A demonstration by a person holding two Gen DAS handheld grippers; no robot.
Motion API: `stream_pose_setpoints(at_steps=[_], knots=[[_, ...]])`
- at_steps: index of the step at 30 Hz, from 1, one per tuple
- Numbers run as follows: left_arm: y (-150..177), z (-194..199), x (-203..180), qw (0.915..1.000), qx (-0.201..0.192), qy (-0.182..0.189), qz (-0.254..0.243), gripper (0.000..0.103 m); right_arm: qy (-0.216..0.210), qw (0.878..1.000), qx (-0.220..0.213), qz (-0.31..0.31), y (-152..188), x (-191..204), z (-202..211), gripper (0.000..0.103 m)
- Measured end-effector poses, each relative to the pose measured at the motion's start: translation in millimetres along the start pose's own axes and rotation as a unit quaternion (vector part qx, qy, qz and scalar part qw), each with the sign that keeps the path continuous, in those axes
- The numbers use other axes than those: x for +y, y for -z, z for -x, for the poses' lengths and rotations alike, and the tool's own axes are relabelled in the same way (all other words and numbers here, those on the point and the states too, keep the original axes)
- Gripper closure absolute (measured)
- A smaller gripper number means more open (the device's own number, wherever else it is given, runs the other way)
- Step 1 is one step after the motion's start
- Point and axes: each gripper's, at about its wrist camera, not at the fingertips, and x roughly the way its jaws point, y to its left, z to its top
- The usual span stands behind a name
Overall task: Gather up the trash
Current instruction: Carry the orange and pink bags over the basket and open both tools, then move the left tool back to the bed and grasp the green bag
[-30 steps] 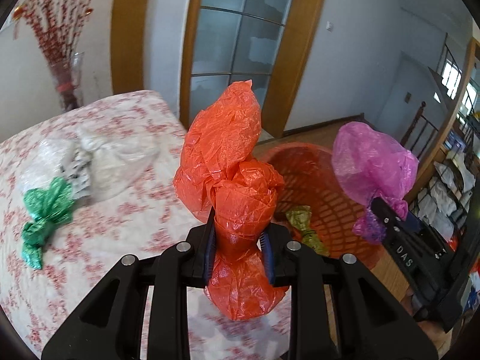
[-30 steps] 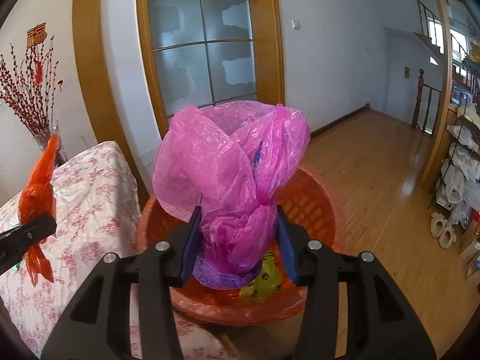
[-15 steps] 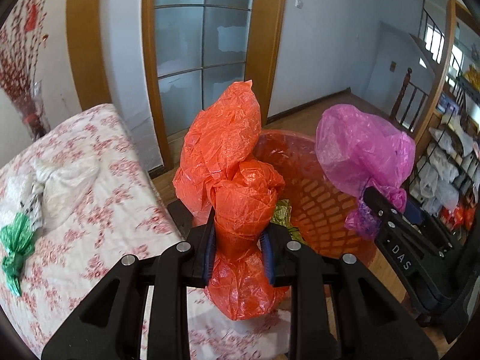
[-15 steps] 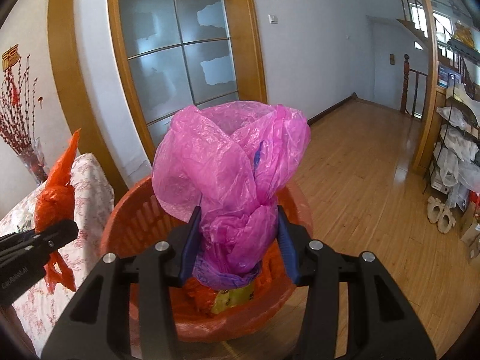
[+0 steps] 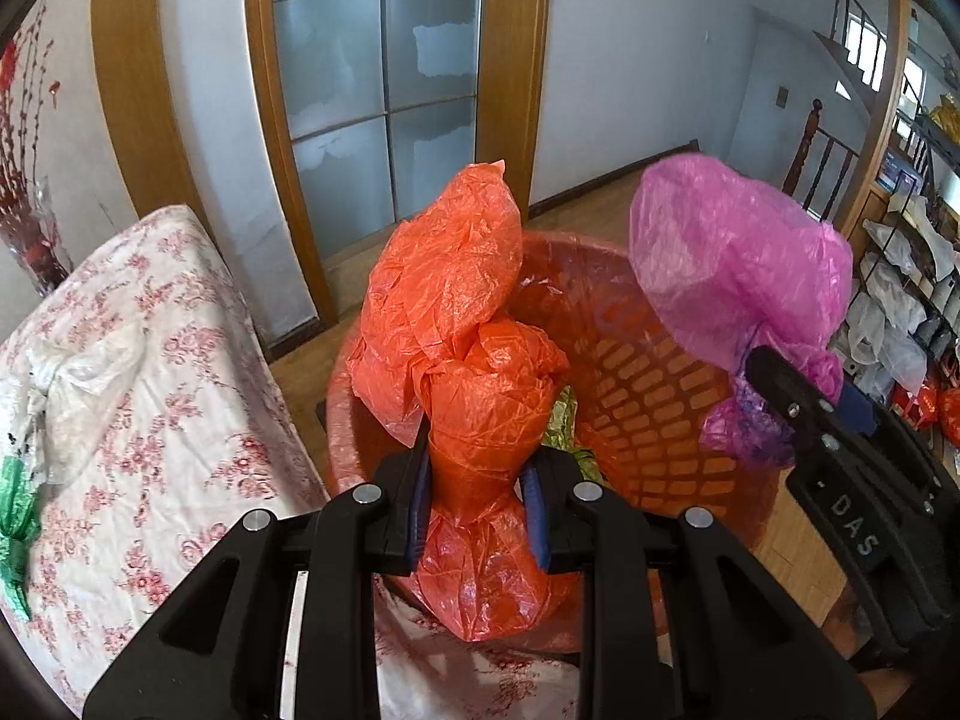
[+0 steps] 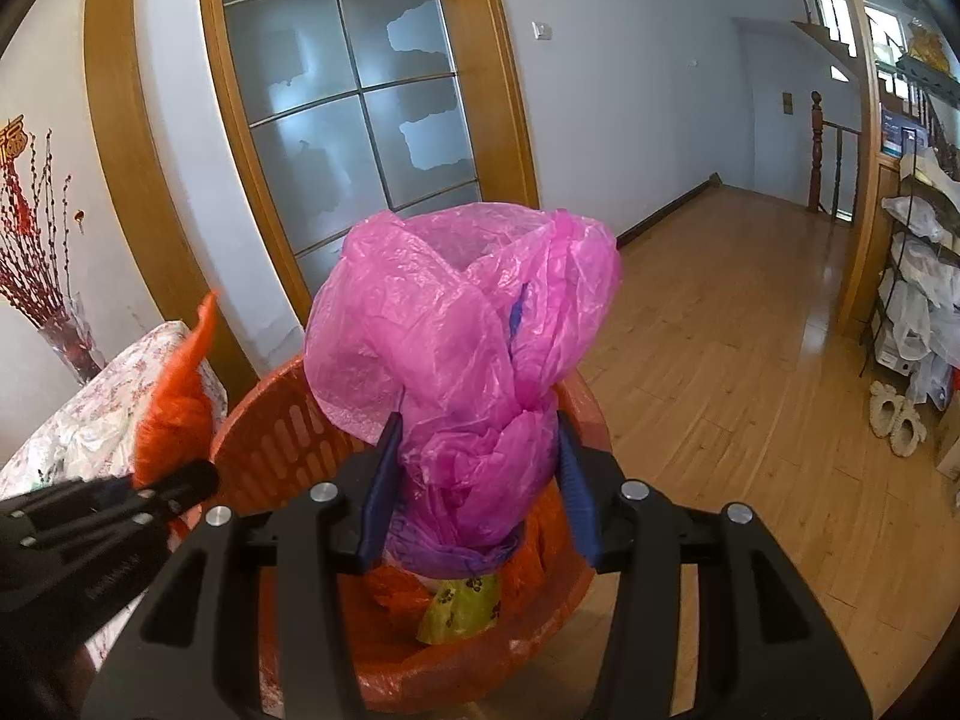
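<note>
At the left edge of the surface (image 5: 150, 432), which carries a floral-print cloth, a green plastic bag (image 5: 15, 516) lies just beside a crumpled clear plastic bag (image 5: 84, 378). The surface's right-hand edge stands just beside an orange slatted basket (image 5: 648, 396) on the wooden floor (image 6: 720, 372). The left tongs (image 5: 480, 498) are clenched on the knotted neck of an orange plastic bag (image 5: 456, 300); both blue pads press into the plastic, with the bag's upper lobe rising upright above them and its lower bulge hanging below. In the left wrist view this bag is held over the near rim of the basket, at the surface's right-hand edge. Inside the basket, 1 yellow-green printed wrapper (image 6: 459, 603) and some orange plastic lie on the bottom. To the right, the right tongs (image 6: 477, 480) are clenched on a pink plastic bag (image 6: 462, 336) at its twisted waist, a wider grip than the left; a purple part of the bag shows under the pads. This bag is held above the basket's interior in the right wrist view, and near the far right rim in the left wrist view. The 2 bags are apart, not touching. Behind the basket stands a frosted glass door in a wooden frame (image 6: 360, 120). At the far right a shelf rack (image 6: 924, 300) holds white bags.
</note>
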Motion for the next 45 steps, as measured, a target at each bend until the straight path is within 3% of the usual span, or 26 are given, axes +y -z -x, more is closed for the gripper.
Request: stream_pose_setpoints(at_steps=[4,9,13,24,27,32,34,36,38,41,45], knots=[[1,-6,1,0.9998,0.011,0.013,0.011,0.077,-0.02,1.0,0.002,-0.003,-1,-7,-5,0.051],[3,-8,1,0.9998,0.013,0.01,0.014,0.057,-0.03,0.999,0.008,-0.009,1,-12,-7,0.042],[5,-5,4,0.9997,0.014,0.001,0.019,0.053,-0.021,1.0,0.009,-0.012,1,-17,-5,0.04],[22,16,44,0.9948,0.004,-0.098,0.027,0.031,0.005,1.0,0.001,0.007,1,-11,4,0.026],[29,23,64,0.9922,0.005,-0.12,0.032,0.03,0.001,1.0,0.002,0.014,1,-5,6,0.024],[44,37,108,0.9824,0.006,-0.18,0.048,0.026,-0.015,1.0,0.007,0.026,3,8,10,0.024],[51,44,126,0.9751,0.007,-0.214,0.056,0.022,-0.025,0.999,0.013,0.037,5,17,10,0.024],[59,55,153,0.9635,0.008,-0.258,0.07,0.015,-0.032,0.998,0.017,0.049,7,27,11,0.024],[66,66,177,0.9528,0.009,-0.292,0.084,0.014,-0.036,0.997,0.02,0.061,10,39,12,0.024],[77,79,212,0.9426,0.01,-0.314,0.113,0.014,-0.039,0.996,0.022,0.074,13,53,13,0.022],[89,91,253,0.939,0.008,-0.305,0.159,0.015,-0.046,0.995,0.026,0.086,18,69,15,0.022]])
